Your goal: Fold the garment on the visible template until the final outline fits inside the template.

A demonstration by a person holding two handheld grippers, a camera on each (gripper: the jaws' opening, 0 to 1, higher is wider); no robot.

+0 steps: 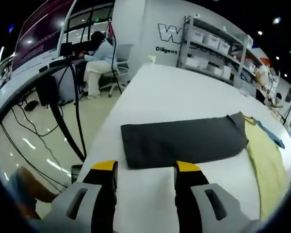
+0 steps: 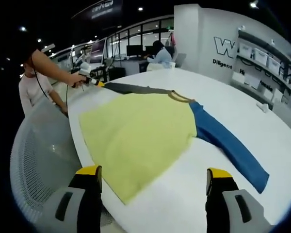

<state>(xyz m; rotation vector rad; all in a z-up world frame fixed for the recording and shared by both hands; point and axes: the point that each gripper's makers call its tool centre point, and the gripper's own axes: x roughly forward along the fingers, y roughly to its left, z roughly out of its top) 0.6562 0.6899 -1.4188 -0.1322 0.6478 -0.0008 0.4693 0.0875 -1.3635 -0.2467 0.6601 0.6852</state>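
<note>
While both tools (image 1: 145, 170) (image 2: 155, 177) gape empty, the garment (image 2: 140, 131) lies flat on the table (image 2: 223, 104)

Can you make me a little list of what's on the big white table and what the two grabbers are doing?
table: large white tabletop
shirt: yellow garment with blue sleeve, lying flat and spread out
sleeve: long blue sleeve, stretched out to the side
dark piece: dark grey rectangular cloth panel, flat beside the shirt
left gripper: open, holding nothing
right gripper: open, holding nothing
</note>
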